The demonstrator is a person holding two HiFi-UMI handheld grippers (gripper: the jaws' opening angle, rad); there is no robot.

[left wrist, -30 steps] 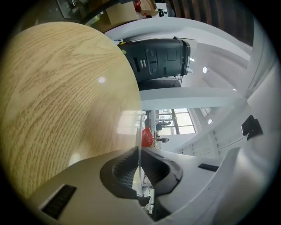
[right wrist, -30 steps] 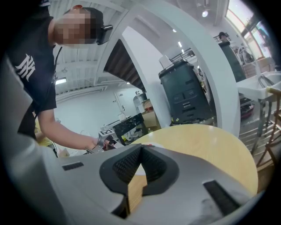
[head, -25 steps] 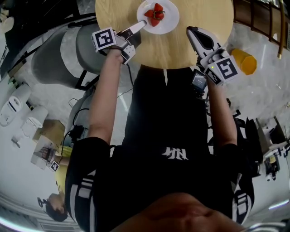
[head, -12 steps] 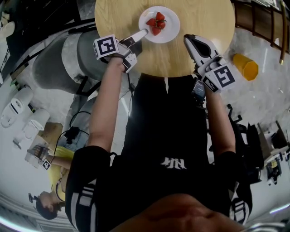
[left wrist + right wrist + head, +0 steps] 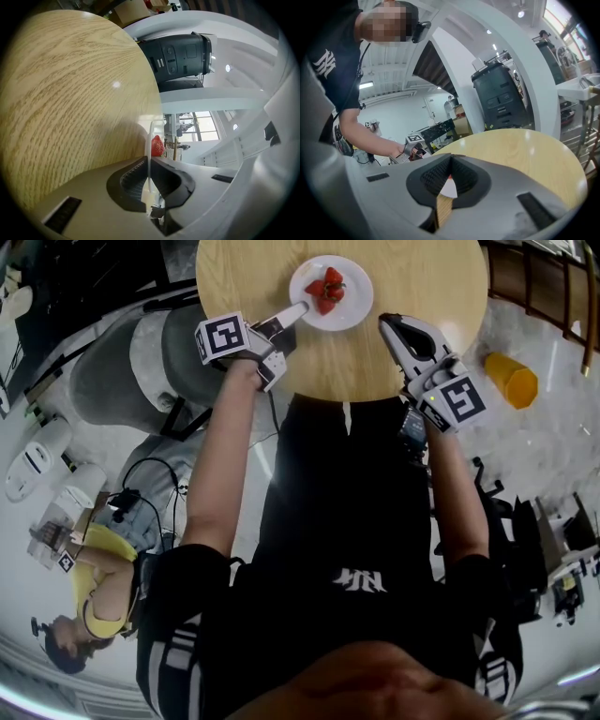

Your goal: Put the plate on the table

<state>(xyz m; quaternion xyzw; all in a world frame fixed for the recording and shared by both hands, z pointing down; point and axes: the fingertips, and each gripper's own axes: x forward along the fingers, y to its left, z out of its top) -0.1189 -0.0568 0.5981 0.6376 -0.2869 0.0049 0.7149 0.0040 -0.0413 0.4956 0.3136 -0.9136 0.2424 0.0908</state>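
A white plate with red strawberries sits low over the round wooden table; I cannot tell whether it rests on the wood. My left gripper is shut on the plate's near-left rim. In the left gripper view the plate runs edge-on between the jaws of the left gripper, with a strawberry just beyond. My right gripper hovers over the table's near edge to the right of the plate, shut and empty. Its tips meet in the right gripper view.
A grey padded seat stands left of the table and a yellow object lies on the floor to the right. A wooden railing runs at the top right. A person in yellow is at lower left. A black machine stands beyond the table.
The left gripper has tipped slightly with the plate still in its jaws. The right gripper has kept still. The person in yellow has moved further into view at lower left.
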